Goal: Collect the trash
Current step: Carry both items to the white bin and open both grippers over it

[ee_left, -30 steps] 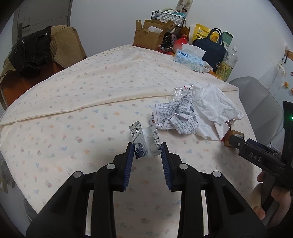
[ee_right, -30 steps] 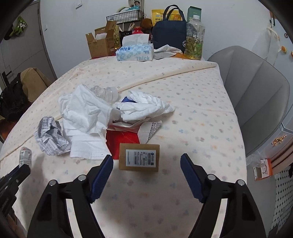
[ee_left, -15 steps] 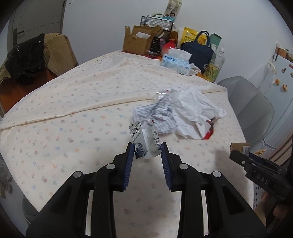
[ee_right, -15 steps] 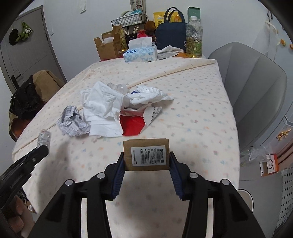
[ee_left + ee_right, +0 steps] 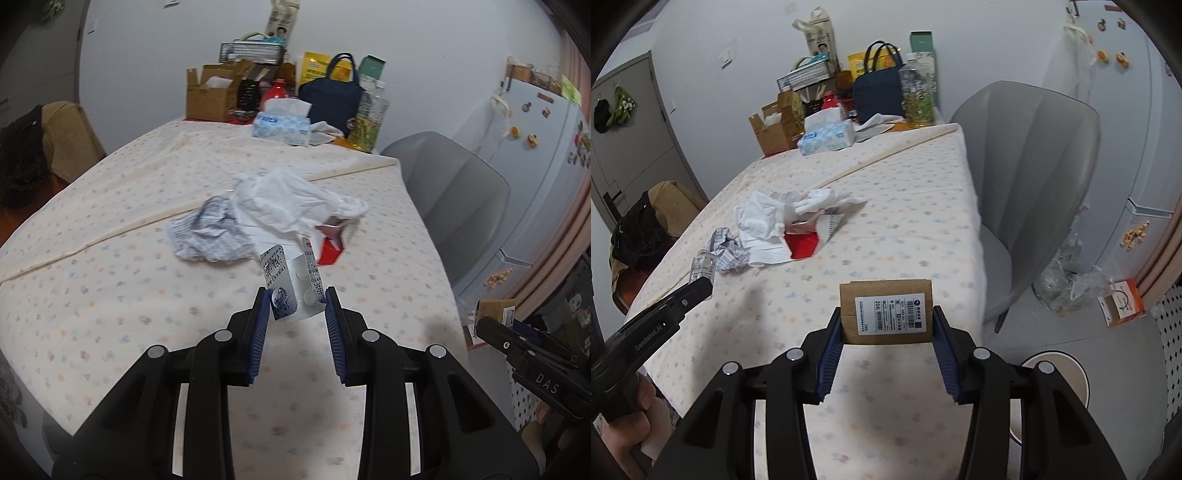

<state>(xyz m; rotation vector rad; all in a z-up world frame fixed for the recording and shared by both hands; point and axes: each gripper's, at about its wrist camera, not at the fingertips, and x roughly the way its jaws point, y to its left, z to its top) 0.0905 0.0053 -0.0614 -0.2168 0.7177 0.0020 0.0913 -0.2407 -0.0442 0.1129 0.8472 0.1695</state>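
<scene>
Above the near edge of the table (image 5: 923, 229), well short of the tissue pile (image 5: 288, 199), both pieces of trash are carried clear of the cloth. The bent blister pack (image 5: 291, 280) is pinched only by its lower end in the left gripper (image 5: 295, 306), so it could probably get flicked out by a quick swing. The cardboard box (image 5: 885, 312) is clamped squarely by the right gripper (image 5: 886, 325); both grippers are pitched down, with a bin-like rim (image 5: 1060, 373) partly seen beside the table.

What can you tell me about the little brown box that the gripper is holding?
The small brown cardboard box is closed and looks like plain kraft card. A white printed label with barcodes covers much of the face toward the camera. It sits level, lifted above the dotted tablecloth. The right gripper clamps it, one blue pad on each short side. Nothing else touches it.
</scene>
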